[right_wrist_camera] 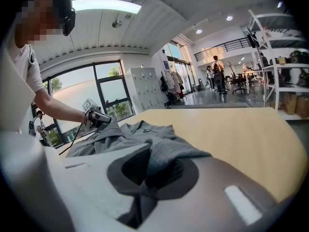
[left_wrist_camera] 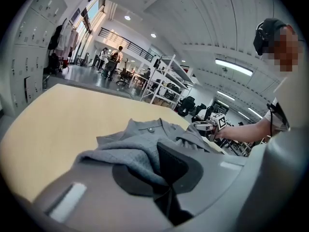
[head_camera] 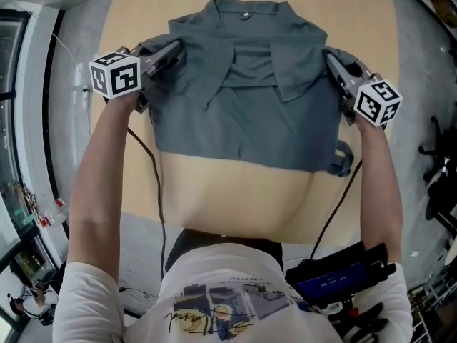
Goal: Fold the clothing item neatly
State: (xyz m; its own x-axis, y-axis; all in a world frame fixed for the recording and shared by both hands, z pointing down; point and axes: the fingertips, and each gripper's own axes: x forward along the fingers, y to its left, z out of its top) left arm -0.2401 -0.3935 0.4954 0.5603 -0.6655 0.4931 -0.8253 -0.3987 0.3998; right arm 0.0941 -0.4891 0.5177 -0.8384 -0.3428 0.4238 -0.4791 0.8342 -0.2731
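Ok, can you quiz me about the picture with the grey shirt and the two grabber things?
1. True or false: the right gripper is empty.
2. What are the jaws of the left gripper shut on? A) the shirt B) the table edge C) nothing
3. Which part of the shirt lies farthest from the person?

Key: 1. False, its jaws are shut on the shirt. 2. A. 3. The collar.
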